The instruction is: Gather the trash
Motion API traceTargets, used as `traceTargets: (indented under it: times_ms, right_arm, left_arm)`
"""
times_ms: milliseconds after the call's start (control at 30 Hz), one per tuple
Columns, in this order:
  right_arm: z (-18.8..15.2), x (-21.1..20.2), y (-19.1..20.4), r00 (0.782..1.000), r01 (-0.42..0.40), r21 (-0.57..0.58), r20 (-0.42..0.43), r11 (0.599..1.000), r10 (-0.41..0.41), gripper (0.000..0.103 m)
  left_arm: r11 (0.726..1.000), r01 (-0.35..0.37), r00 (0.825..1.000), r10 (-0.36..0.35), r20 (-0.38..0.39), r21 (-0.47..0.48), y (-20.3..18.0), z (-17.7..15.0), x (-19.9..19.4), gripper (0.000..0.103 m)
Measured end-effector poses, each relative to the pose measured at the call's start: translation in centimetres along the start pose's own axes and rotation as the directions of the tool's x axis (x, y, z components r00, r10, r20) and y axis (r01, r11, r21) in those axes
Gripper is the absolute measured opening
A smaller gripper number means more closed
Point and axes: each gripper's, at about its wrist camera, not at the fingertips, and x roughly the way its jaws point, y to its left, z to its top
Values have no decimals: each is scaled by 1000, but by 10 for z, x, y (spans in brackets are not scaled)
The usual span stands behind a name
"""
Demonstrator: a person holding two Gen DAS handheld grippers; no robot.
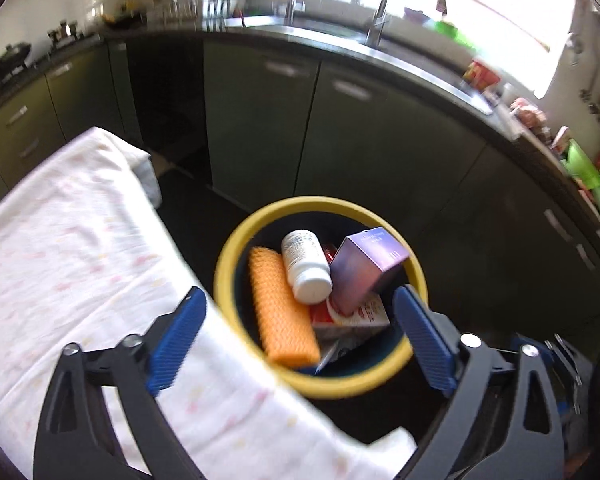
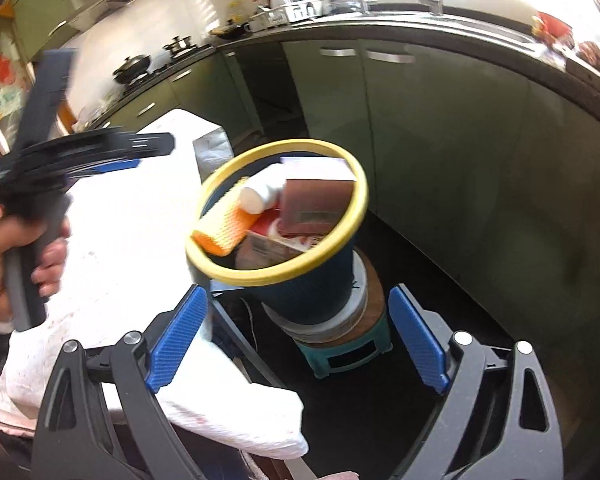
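Note:
A dark blue bin with a yellow rim holds an orange mesh sponge, a white bottle, a purple box and a red and white carton. My left gripper hangs open right above the bin with nothing between its blue pads. In the right wrist view it shows blurred at the left, held by a hand. My right gripper is open and empty, low in front of the bin.
The bin stands on a round white tub on a teal stool. A table with a white cloth lies to the left, with a silver pouch at its far end. Green cabinets and a dark counter curve behind.

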Motion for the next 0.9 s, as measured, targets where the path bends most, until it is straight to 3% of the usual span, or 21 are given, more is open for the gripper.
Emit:
traceTargets:
  times_ms: [167, 300, 467, 533, 700, 767, 900]
  right_arm:
    - [-1, -7, 30, 1000, -23, -71, 2, 997, 23, 88]
    - [-3, -15, 53, 999, -32, -117, 10, 993, 34, 91]
    - [-8, -30, 77, 998, -44, -168, 35, 985, 50, 93]
    - [-10, -36, 83, 998, -45, -184, 44, 982, 54, 93]
    - [-14, -55, 101, 994, -69, -216, 73, 974, 87, 96]
    - [-16, -66, 109, 991, -67, -230, 98, 971, 91, 96]
    - [-19, -90, 121, 984, -44, -256, 156, 966, 86, 96]
  left_arm:
    - [998, -70, 988, 69, 137, 0, 26, -46, -90, 98]
    - [988, -156, 957, 155, 245, -14, 44, -91, -160, 98]
    - [969, -224, 903, 247, 352, -106, 70, -148, -243, 98]
    - [952, -248, 873, 299, 385, -179, 81, -171, -276, 98]
    - [914, -259, 825, 377, 421, -312, 100, -221, -337, 98]
    - [902, -253, 798, 399, 452, -351, 106, -242, -362, 98]
    - [870, -318, 751, 473, 460, -377, 103, -266, -391, 98]
